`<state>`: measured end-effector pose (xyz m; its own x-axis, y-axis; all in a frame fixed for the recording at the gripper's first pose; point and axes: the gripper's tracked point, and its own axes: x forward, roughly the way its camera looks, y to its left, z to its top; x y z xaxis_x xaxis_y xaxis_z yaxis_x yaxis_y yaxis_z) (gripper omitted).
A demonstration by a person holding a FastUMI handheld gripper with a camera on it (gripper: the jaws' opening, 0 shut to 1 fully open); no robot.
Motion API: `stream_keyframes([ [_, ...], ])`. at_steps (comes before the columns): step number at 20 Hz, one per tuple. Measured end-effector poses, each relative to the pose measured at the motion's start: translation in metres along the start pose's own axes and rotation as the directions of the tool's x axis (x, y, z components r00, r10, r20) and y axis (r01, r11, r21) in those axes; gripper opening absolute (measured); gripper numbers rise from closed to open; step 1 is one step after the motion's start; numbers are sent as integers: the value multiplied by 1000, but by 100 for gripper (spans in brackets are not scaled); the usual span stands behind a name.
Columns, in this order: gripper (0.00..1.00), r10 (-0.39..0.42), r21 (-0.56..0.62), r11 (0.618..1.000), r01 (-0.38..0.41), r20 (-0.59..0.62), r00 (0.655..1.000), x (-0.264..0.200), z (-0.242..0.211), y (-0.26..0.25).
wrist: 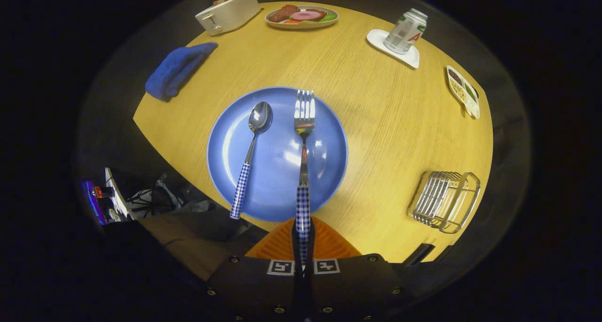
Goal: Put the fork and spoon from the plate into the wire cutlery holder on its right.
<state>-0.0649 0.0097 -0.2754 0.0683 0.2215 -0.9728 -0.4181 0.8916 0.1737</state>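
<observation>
I see my hand-held gripper (303, 237) clamped on the fork (304, 138) handle, tines reaching over the plate (329, 171); spoon (251, 153) left of it, wire cutlery holder (444, 200) right of the plate.

My gripper (303, 239) has both fingers pressed on the checked blue-and-white handle of the fork (304, 138). The fork points straight ahead from the fingers, its steel tines reaching the far rim of the plate (277, 148) and its handle crossing the near rim. I cannot tell whether it is lifted off the plate or lying on it. The plate is round, blue and glossy, and sits near the table's near edge. The spoon (251, 148) lies on its left half, bowl up, its checked handle overhanging the near rim. The wire cutlery holder (444, 200) stands at the table's near right edge, well apart from the plate.
</observation>
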Motion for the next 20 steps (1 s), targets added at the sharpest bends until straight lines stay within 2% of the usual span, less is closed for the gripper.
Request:
stream_keyframes([
  [2,1,-25,-24,999,25,-36,999,-27,-17,-20],
  [5,1,-112,-33,993,109,-105,988,-56,-50,-67],
  [7,1,-89,29,995,93,-132,987,-66,-70,-85],
  [10,1,-138,48,988,150,-193,971,-78,-98,-127],
  [13,1,-137,91,981,169,-284,949,-82,-123,-157],
  [17,1,-177,67,975,214,-356,918,-76,-123,-193],
  [20,1,-157,44,980,193,-416,896,-72,-120,-198],
])
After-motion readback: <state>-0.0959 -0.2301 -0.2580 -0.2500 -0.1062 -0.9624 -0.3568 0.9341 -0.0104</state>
